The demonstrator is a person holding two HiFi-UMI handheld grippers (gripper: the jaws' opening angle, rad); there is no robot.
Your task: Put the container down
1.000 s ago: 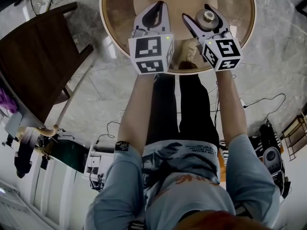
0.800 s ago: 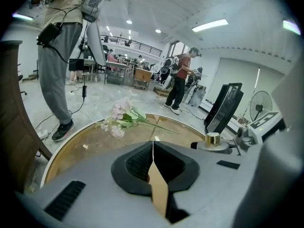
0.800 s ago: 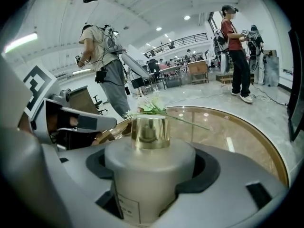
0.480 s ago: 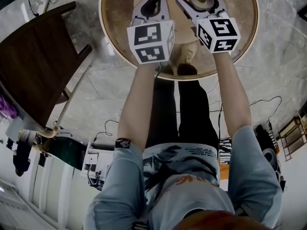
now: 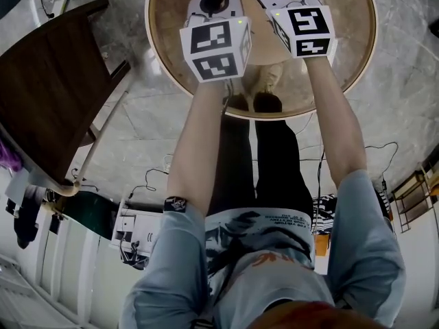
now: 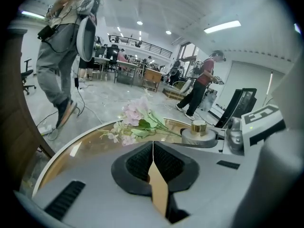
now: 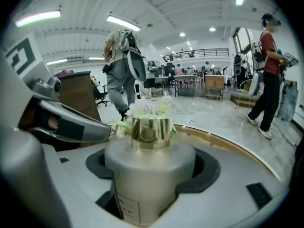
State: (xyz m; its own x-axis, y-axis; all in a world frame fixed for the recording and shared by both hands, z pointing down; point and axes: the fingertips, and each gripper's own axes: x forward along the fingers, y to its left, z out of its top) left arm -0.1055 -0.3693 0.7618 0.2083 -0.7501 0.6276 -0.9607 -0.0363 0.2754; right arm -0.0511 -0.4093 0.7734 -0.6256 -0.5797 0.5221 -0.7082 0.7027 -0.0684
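While it sits upright between the jaws of the right gripper (image 7: 153,167), the grey container (image 7: 151,189) with a gold cap (image 7: 151,133) is over the far half of the round table (image 5: 350,53). The jaws are partly open, with their dark pads pressing the container's sides. Whether its base touches the table cannot be told. The left gripper (image 6: 153,148) is over the same table, just beside the right one, jaws together and empty. Pale flowers (image 6: 135,122) lie on the table beyond both.
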